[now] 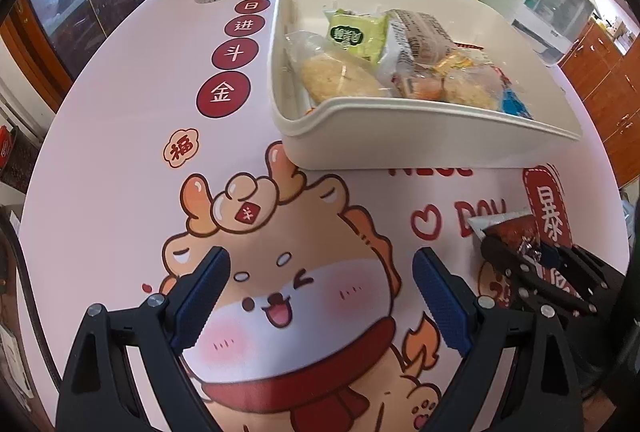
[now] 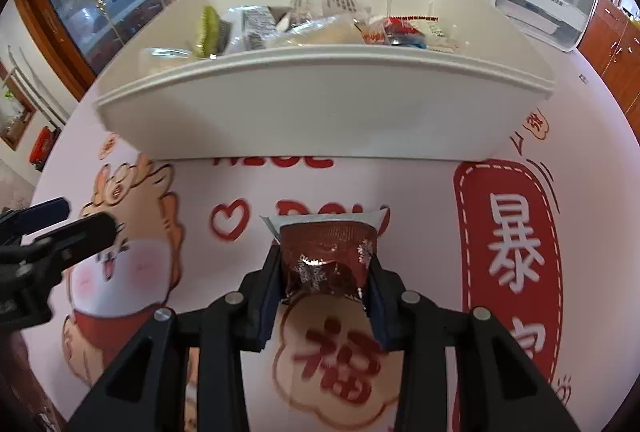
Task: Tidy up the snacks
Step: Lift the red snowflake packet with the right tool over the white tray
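Right gripper (image 2: pixel 326 272) pinches a light, crinkly dark-red foil snack packet (image 2: pixel 326 256) mid-body near the bin's (image 2: pixel 320 112) front wall; left gripper (image 1: pixel 320 296) gapes empty.

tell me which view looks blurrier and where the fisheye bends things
Right wrist view: the tablecloth print looks smeared, and the white bin front wall bows; the red snack packet stays fairly sharp. Left wrist view: crisper print, edges curving toward the dark corners.
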